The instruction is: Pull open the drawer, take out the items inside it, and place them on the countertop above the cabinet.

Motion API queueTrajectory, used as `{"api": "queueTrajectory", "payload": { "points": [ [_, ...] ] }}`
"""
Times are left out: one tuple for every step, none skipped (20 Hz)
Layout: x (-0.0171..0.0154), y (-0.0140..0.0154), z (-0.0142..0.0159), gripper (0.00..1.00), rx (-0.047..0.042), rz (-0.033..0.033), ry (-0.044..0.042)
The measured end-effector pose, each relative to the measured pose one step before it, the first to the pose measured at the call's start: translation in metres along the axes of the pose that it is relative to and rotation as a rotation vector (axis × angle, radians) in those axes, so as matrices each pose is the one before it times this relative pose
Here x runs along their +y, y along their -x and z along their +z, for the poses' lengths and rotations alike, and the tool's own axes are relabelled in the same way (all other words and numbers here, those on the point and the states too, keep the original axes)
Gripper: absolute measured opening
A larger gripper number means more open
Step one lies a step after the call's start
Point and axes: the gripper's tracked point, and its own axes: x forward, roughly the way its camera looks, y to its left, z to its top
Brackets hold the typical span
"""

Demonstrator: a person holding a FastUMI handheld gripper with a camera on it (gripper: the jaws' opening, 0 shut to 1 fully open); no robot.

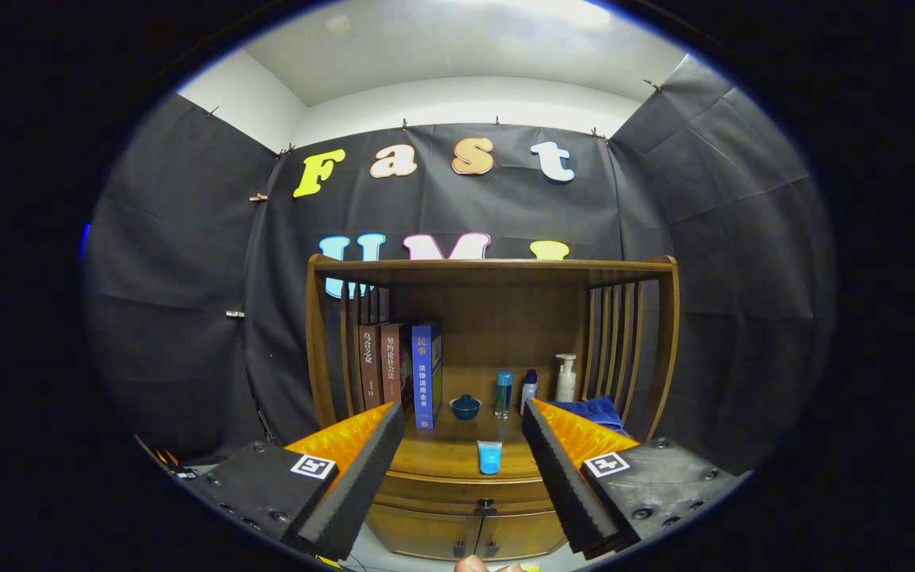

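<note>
A wooden cabinet (489,334) with a shelf hutch stands straight ahead, beyond my fingers. Its drawer (465,491), with a small dark knob (486,503), sits shut under the countertop (449,457). A light blue tube (489,457) lies on the countertop near its front edge, seen between my fingers. My gripper (462,413) is open, held well back from the cabinet with nothing between its fingers. The drawer's contents are hidden.
On the countertop stand three upright books (402,369), a small dark blue bowl (465,407), a teal bottle (503,394), a small white bottle (529,389), a white pump bottle (565,377) and a folded blue cloth (588,411). Two cabinet doors (473,539) sit below the drawer.
</note>
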Motion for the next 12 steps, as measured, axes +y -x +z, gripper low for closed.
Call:
{"api": "queueTrajectory", "payload": {
  "points": [
    [-0.00028, -0.00096, -0.00092, 0.98, -0.00006, -0.00352, 0.00116],
    [-0.00037, -0.00014, -0.00023, 0.98, 0.00066, -0.00395, -0.00058],
    [0.0002, -0.00011, 0.00038, 0.98, -0.00228, -0.00314, -0.00181],
    [-0.00056, 0.00015, 0.00132, 0.98, -0.00498, -0.00355, -0.00092],
    [-0.00046, 0.0001, 0.00097, 0.98, -0.00558, -0.00177, 0.00337],
    [-0.00011, 0.00023, -0.00051, 0.98, 0.00117, -0.00227, 0.00704],
    [0.00014, -0.00008, -0.00207, 0.98, 0.00565, -0.00111, 0.00684],
    [0.00031, -0.00049, -0.00104, 0.98, 0.00529, -0.00021, 0.00133],
    [0.00043, -0.00043, -0.00022, 0.98, -0.00057, -0.00193, -0.00141],
    [-0.00086, -0.00024, 0.00048, 0.98, -0.00238, -0.00543, -0.0031],
    [-0.00109, -0.0004, 0.00042, 0.98, -0.00076, -0.00364, -0.0019],
    [0.00002, 0.00058, -0.00041, 0.98, -0.00121, 0.0, -0.00177]
  ]
}}
